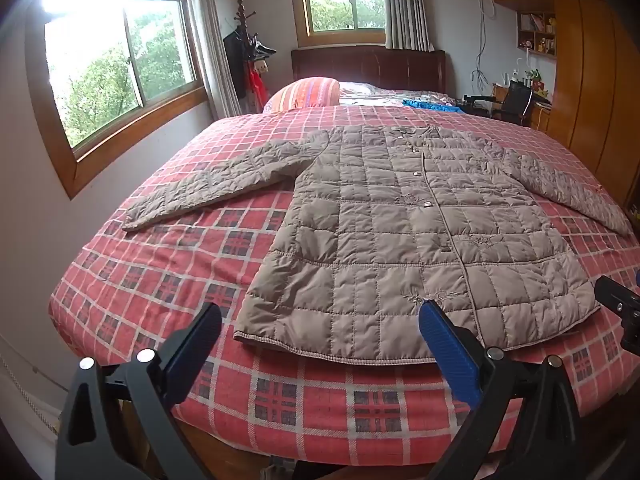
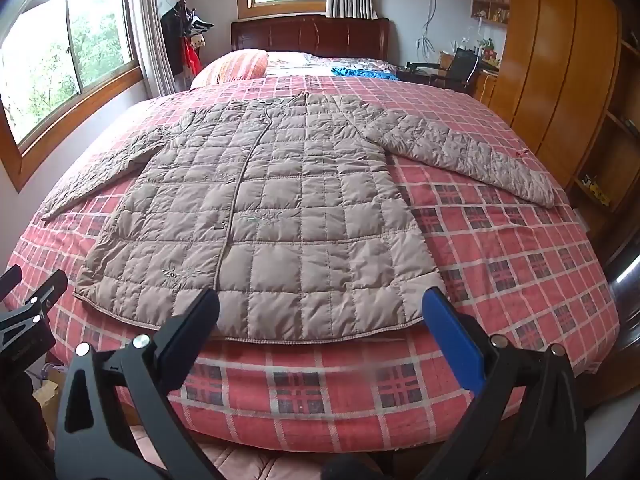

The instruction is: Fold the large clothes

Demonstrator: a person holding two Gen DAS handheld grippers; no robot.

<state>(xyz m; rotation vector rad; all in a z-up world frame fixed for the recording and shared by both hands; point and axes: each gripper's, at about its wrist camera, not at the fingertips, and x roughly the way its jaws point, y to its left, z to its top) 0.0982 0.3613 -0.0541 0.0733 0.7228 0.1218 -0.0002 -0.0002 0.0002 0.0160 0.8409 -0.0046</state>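
**K:** Bedroom scene, bed [image 1: 132, 280] under a red plaid cover fills both views. Claw status?

**M:** Left claw [image 1: 320, 320] spread wide, nothing between the fingers, hovering over the foot edge of the bed. Right claw [image 2: 320, 312] same: wide apart, empty, also at the foot edge. Each has one black finger and one blue-padded finger [image 1: 448, 344]. Right claw's body shows at the right rim of the left view, left claw's at the left rim of the right view.

**K:** Garment?

**M:** Taupe quilted coat [image 1: 400, 220] lying flat, front up, closed down the front, hem nearest the claws and just short of the foot edge. Collar points to the headboard. Both sleeves spread outward: left sleeve [image 1: 208, 184] angled toward the window side, right sleeve [image 2: 472, 156] toward the wardrobe side. No claw touches it.

**K:** Behind it?

**M:** Striped orange pillow [image 1: 308, 92], blue fabric [image 1: 432, 105] near the head of the bed, dark wooden headboard [image 1: 368, 66]. Coat rack [image 1: 244, 48] in the corner, windows on two walls, wooden wardrobe [image 2: 560, 60] to the right.
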